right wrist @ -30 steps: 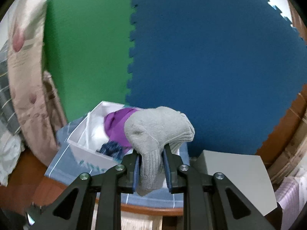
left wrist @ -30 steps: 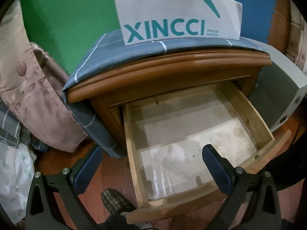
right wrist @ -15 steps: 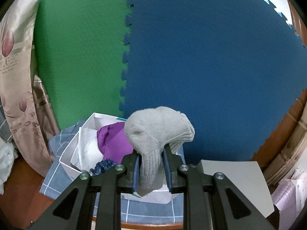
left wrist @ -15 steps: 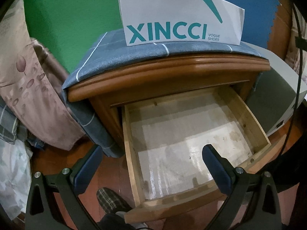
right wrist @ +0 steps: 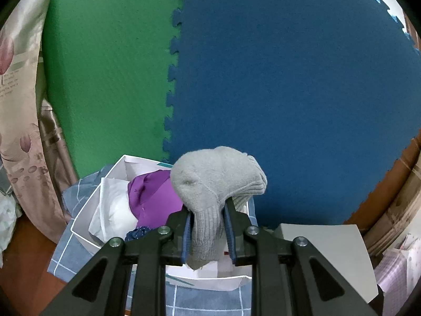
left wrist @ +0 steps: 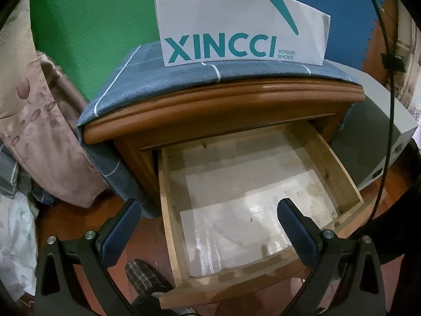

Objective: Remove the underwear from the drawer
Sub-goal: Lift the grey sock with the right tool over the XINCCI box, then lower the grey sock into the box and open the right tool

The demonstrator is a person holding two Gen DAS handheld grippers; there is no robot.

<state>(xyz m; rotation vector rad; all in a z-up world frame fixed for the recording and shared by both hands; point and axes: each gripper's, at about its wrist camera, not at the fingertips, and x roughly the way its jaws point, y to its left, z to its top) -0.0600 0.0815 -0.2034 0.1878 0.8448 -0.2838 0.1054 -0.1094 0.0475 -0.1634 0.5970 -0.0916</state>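
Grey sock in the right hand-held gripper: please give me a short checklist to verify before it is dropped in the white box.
1. Right hand-held gripper clamps the grey sock: ok.
2. Sock is above the white box: ok, over its near right part.
3. Box has free room: cannot tell; purple garment and white cloth already fill much.
4. Drawer has nothing left inside: ok.
5. Left hand-held gripper open and free: ok.

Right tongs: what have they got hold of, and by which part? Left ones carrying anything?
The right tongs pinch a grey rolled sock by its ribbed cuff end; the bulky roll bulges above. The left tongs are open, holding nothing.
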